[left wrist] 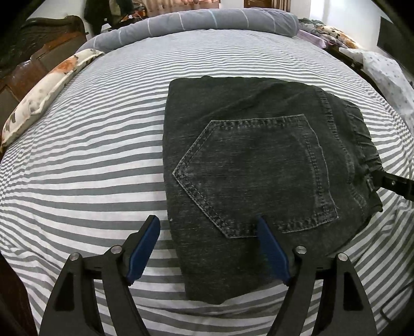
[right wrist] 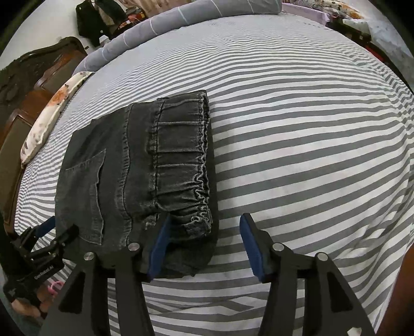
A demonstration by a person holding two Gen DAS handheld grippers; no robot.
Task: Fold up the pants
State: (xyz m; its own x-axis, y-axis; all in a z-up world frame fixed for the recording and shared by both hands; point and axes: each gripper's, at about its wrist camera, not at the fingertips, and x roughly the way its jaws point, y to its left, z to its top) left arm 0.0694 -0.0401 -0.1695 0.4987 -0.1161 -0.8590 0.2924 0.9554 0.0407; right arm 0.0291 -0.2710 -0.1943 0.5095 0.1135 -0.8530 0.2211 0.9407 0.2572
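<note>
Nearest us: left gripper (left wrist: 208, 227), jaws wide apart, nothing between them. One blue pad (left wrist: 271, 250) sits over the near-left corner of the pants, the other over bare sheet. Right gripper (right wrist: 204, 230) likewise: jaws spread, empty, straddling the near end of the waistband.

Large to small:
- Bed (left wrist: 77, 168), striped grey-and-white sheet, carries everything. Rolled grey duvet (left wrist: 207, 23) along the far edge, floral pillow (left wrist: 46, 88) at the left edge.
- Pants (left wrist: 258, 155), dark denim, lie mid-bed as a compact folded rectangle, back pocket (left wrist: 256, 175) facing up. We judge the fold essentially done.
- Elastic waistband (right wrist: 181, 160) runs along the right edge of the stack, gathered and bulky.

Risks from here:
- Both grippers are close over the stack's near corners. Pulling back low could let a pad snag a corner and drag the top layer open.
- Waistband bulk makes the right side thicker, so the stack may spring or slump that way once nothing presses on it.
- Soft mattress: pushing down near the stack tilts it and shifts the layers.
</note>
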